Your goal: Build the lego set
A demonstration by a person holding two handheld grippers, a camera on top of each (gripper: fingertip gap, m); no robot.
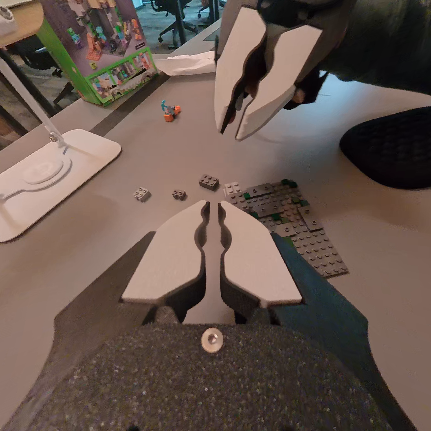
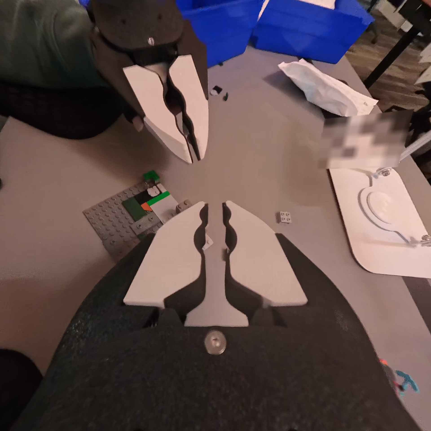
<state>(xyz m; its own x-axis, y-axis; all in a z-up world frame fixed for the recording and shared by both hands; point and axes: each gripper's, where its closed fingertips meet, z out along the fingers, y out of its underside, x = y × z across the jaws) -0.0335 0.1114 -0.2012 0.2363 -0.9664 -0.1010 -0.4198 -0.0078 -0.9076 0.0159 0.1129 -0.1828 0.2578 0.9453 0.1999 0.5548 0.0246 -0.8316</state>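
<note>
A grey baseplate (image 1: 321,254) carrying grey, dark and green plates lies on the grey table, right of my left gripper (image 1: 213,203), which is slightly open and empty. Ahead of its tips lie a dark grey brick (image 1: 209,182), a small dark brick (image 1: 179,194) and a light grey brick (image 1: 141,194). My right gripper (image 1: 229,136) hangs above the table farther back, pointing down. In the right wrist view it (image 2: 215,203) is slightly open, with the baseplate (image 2: 105,219) to its left and the light grey brick (image 2: 284,217) to its right. Small blurred pieces show through its gap.
The set's green box (image 1: 98,51) stands at the back left. A white stand base (image 1: 46,172) lies left. An orange and teal figure (image 1: 171,112) sits beyond the bricks. A white paper bag (image 2: 326,93) and blue bins (image 2: 303,28) are farther off. A black chair (image 1: 391,149) is right. The left gripper's tips are roughly 6 cm from the right gripper's.
</note>
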